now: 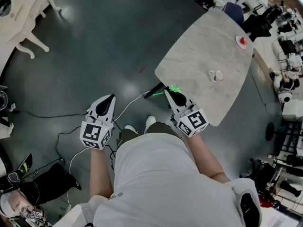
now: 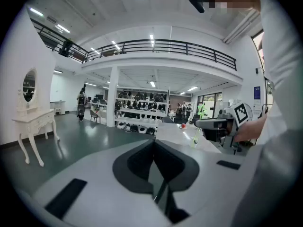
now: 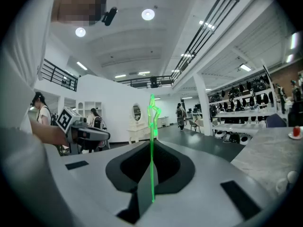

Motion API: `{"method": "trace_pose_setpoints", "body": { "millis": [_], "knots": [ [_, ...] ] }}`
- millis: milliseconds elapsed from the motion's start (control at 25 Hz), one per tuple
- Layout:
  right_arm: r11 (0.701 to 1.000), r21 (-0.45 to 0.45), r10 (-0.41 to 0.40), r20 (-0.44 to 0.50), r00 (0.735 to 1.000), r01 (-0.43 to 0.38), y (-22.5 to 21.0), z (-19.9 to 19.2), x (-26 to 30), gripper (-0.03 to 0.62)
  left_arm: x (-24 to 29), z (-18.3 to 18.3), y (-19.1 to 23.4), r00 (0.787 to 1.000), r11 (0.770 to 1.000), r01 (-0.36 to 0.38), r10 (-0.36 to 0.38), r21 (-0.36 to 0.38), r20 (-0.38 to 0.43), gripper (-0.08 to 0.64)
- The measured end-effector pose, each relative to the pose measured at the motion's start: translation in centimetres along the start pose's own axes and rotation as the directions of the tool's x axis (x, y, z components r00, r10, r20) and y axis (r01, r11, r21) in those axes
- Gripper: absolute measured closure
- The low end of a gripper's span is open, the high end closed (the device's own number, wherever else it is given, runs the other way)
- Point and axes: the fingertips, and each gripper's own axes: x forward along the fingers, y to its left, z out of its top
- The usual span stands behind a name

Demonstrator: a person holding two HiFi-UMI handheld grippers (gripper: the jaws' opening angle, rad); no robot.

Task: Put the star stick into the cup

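A thin green star stick [image 3: 152, 141] stands upright between the jaws of my right gripper [image 3: 152, 148], which is shut on its shaft. The star end [image 3: 154, 110] sticks out past the tips. In the head view the right gripper [image 1: 171, 92] hovers at the near edge of the marble table [image 1: 208, 51], with the green star [image 1: 174, 89] at its tip. A small white cup [image 1: 218, 74] stands on the table, further in from the gripper. My left gripper [image 1: 111, 97] hangs over the floor to the left, well away from the table. Its jaws [image 2: 155, 148] are shut on nothing.
A white saucer with something red [image 1: 242, 42] sits at the table's far edge. Cables [image 1: 132, 105] run across the dark floor below the grippers. A white dressing table [image 1: 23, 13] stands far left. Shelving and equipment [image 1: 289, 79] crowd the right side.
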Motion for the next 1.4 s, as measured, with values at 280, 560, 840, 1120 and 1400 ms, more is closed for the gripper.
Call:
{"method": "trace_pose_setpoints", "body": {
  "millis": [280,560,840,1120,1400],
  "knots": [
    [0.999,0.039,-0.035,0.001,0.999,0.035,-4.6,0.0,-0.9,0.569,4.4,1.5,-2.4,0.999,1.000,0.028,-0.027,0.012,-0.020,0.558],
    [0.996,0.076,-0.040,0.026,0.999,0.038,-9.4,0.1,-1.4,0.569,8.5,2.5,-3.8,0.999,0.999,0.023,-0.021,0.039,-0.046,0.558],
    [0.993,0.110,-0.040,0.006,0.999,0.040,-10.7,-0.5,1.8,0.569,11.0,2.4,-0.8,0.997,1.000,0.028,-0.028,0.002,-0.071,0.558],
    [0.987,0.117,-0.109,-0.036,0.993,0.112,-12.9,0.1,9.6,0.569,16.3,3.1,7.3,0.989,0.992,0.122,-0.123,-0.012,-0.080,0.558],
    [0.958,0.142,-0.246,-0.038,0.969,0.249,-15.0,2.0,16.9,0.569,22.0,4.9,15.3,0.955,0.958,0.286,-0.283,0.026,-0.093,0.558]
  ]
}}
